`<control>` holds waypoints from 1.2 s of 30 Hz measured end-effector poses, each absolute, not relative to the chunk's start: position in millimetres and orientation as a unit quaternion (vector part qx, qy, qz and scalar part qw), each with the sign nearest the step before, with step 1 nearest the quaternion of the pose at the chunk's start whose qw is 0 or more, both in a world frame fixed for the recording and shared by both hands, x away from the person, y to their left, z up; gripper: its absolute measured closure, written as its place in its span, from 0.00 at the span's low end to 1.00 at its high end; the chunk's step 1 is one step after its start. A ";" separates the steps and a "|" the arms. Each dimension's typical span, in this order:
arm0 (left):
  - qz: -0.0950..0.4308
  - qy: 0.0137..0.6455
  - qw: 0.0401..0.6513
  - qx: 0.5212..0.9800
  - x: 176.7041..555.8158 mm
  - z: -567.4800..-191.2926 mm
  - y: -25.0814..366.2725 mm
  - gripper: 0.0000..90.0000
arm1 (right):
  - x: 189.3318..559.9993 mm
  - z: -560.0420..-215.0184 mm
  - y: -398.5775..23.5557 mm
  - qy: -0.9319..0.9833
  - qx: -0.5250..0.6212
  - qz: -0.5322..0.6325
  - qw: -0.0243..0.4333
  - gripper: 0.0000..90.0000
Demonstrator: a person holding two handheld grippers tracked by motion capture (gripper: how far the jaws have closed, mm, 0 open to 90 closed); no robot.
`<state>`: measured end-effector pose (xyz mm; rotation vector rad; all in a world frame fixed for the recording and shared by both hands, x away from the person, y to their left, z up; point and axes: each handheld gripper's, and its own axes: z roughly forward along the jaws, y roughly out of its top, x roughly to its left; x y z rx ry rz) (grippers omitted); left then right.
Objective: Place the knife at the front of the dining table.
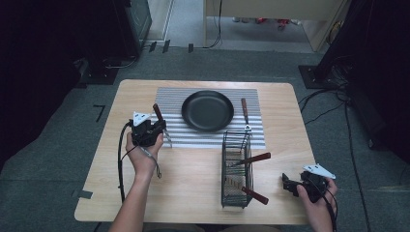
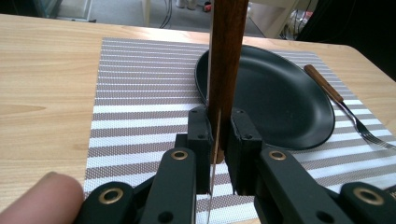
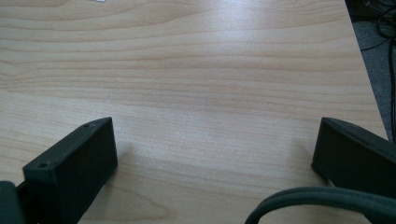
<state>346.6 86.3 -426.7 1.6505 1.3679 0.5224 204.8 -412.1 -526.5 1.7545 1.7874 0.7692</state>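
Our left gripper [image 2: 218, 140] has its jaws clamped on a wooden-handled knife [image 2: 226, 65], handle up, over the striped placemat [image 1: 169, 104] beside the black pan [image 1: 207, 110]. Our right gripper [image 1: 288, 183] rests jaws wide apart, holding nothing, near the table's [image 1: 193, 188] right front corner. A fork [image 1: 245, 113] lies right of the pan. Toward the front edge, a wire basket [image 1: 236, 169] holds two more wooden-handled utensils.

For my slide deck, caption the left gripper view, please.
Left gripper clamps a wooden handle above the striped mat, black plate and fork beyond.
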 end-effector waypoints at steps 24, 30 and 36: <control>0.140 0.614 0.430 0.647 442.8 -452.9 91.6 0.90 | 204.9 -526.6 -412.2 0.660 0.646 0.284 0.258 0.00; 0.115 0.632 0.414 0.645 470.7 -459.8 95.2 0.89 | 204.9 -526.5 -412.1 0.659 0.647 0.284 0.258 0.00; 0.151 0.649 0.325 0.671 495.8 -464.5 85.5 0.87 | 204.9 -526.5 -412.2 0.660 0.646 0.284 0.258 0.00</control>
